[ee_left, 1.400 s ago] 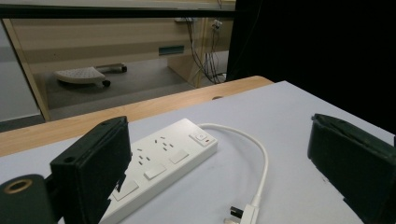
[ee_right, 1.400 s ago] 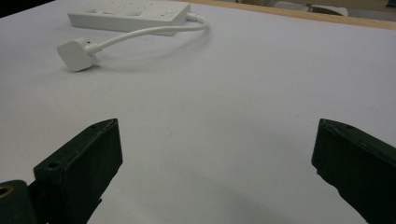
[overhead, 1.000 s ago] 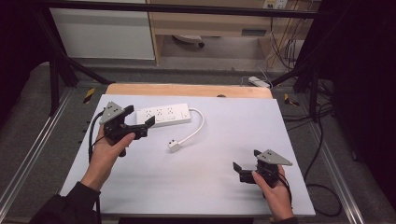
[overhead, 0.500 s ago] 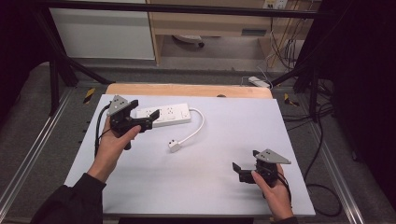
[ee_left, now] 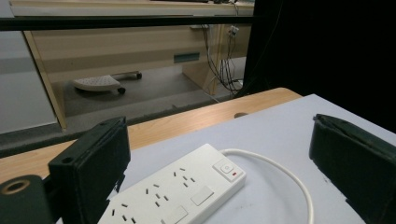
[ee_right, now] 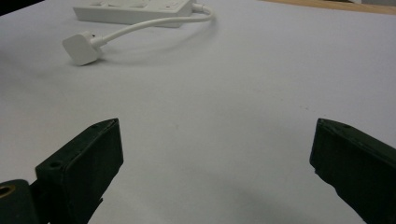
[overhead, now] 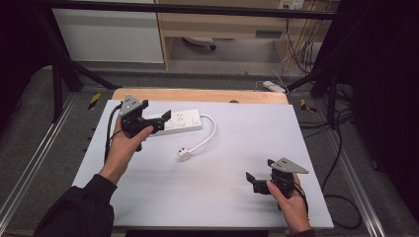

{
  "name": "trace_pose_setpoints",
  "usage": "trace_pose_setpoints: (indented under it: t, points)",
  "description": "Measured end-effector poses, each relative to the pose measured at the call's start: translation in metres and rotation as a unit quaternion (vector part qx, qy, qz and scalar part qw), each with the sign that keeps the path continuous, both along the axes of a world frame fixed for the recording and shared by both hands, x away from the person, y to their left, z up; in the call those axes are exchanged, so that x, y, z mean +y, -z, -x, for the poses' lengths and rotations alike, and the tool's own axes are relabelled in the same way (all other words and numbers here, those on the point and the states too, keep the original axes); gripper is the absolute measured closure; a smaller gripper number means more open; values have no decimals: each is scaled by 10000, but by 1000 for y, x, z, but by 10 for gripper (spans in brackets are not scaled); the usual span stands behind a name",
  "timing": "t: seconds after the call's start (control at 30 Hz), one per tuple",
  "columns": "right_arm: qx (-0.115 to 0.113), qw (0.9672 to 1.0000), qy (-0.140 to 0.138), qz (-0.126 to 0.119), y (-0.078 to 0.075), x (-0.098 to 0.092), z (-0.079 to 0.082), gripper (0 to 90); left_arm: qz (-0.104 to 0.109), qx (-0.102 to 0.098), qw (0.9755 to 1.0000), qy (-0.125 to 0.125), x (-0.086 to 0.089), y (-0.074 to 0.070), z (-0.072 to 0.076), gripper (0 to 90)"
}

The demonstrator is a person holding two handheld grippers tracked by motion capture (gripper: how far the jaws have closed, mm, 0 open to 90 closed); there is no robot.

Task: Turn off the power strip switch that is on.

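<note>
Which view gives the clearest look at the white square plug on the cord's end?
The right gripper view: the white square plug lies unobstructed, prongs visible. The high view shows the plug small but whole, on the cord from the white power strip. The left gripper view offers strip and cord.

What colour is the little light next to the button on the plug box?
Red. The little light sits beside the switch on the white power strip, clearest in the left gripper view.

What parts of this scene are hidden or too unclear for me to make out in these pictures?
- Power strip: in the high view its left end lies behind the left gripper; in the left gripper view the bottom edge cuts it off.
- Plug: its prongs are too small in the high view and face away in the right gripper view.
- Right gripper: the person's hand covers its grip.
</note>
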State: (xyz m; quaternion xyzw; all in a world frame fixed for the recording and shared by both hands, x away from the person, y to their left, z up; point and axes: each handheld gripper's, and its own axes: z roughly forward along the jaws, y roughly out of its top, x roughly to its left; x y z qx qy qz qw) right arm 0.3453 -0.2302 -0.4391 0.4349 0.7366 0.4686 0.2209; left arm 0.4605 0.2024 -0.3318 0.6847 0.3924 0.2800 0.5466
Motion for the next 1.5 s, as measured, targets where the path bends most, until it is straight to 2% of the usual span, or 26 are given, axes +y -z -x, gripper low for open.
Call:
trace_pose_setpoints:
  t: [0.17, 0.37, 0.63, 0.93, 1.1, 1.17, 1.3, 1.5]
  points:
    - [16, 10000, -32, 23, 0, 1, 0, 28, 32, 29, 10000, -53, 1, 2, -5, 49]
    - [36, 10000, -75, 30, 1, 2, 0, 29, 215, 118, 9997, -63, 4, 5, -10, 48]
    - [13, 10000, -46, 54, 1, 2, 0, 24, 232, 185, 9995, -135, 5, 8, -16, 49]
    - [89, 10000, -16, -29, 3, 0, -2, 23, 126, 296, 9994, -158, 5, 15, -22, 49]
    - [100, 9999, -45, -26, 3, 1, -1, 23, -17, 468, 9987, -214, 3, 22, -30, 54]
    - [97, 9999, -56, -17, 2, 1, 0, 23, -12, 501, 9985, -235, 3, 24, -32, 55]
    - [93, 9999, -52, -10, 2, 1, 0, 23, -127, 456, 9985, -289, 3, 27, -35, 61]
    - [90, 10000, -26, 18, 3, 1, -1, 23, -185, 504, 9979, -359, 2, 31, -39, 70]
